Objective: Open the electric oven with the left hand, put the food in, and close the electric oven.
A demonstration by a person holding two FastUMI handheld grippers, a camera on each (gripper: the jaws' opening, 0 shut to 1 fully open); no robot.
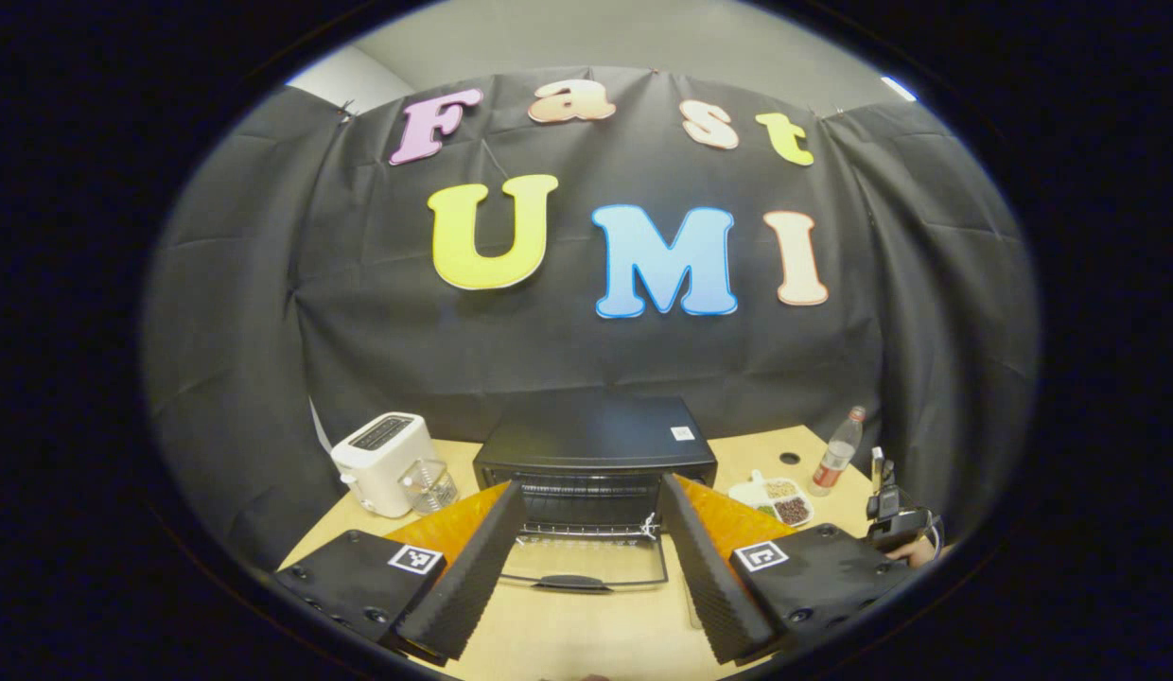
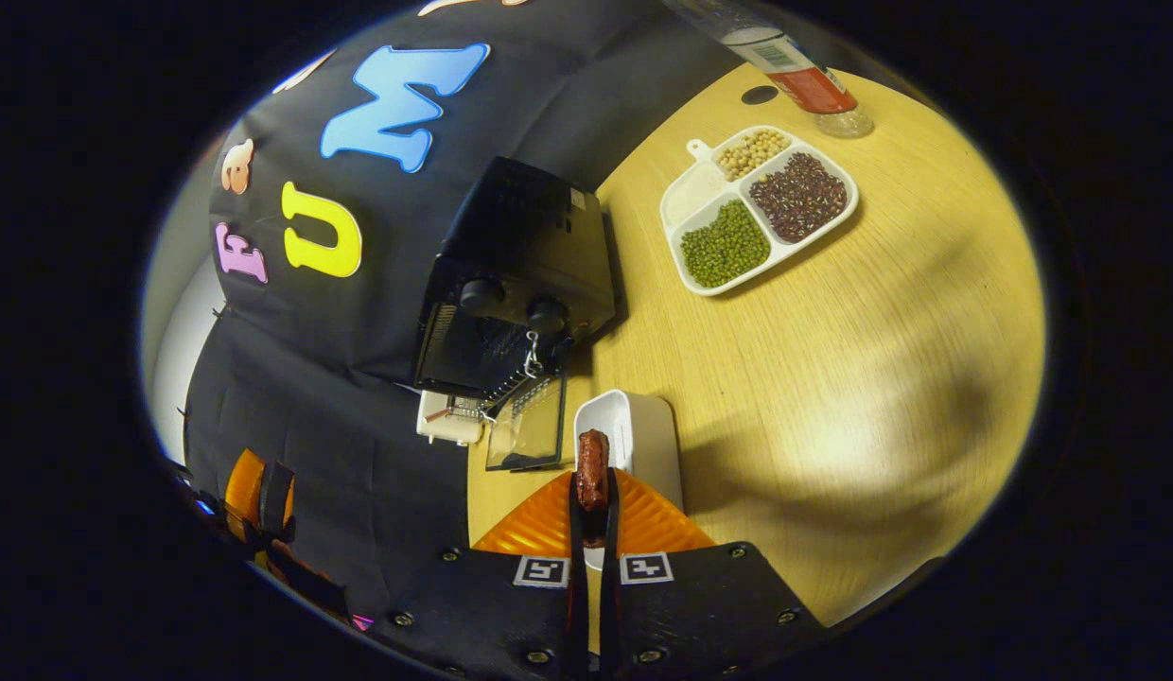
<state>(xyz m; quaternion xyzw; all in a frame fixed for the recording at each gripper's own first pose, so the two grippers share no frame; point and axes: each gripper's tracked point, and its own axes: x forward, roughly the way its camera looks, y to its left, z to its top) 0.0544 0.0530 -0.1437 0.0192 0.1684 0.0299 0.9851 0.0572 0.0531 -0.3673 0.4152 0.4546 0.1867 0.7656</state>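
Boxy black oven on the wooden table, glass door folded down. Left gripper spread wide, empty. Right gripper pinches a ridged brown sausage over a white dish.

Counted: one electric oven, one toaster, one bottle, one divided tray, one sausage, one white container.

The black oven sits at the table's back edge, glass door folded down open. A reddish-brown sausage is lifted above the table.
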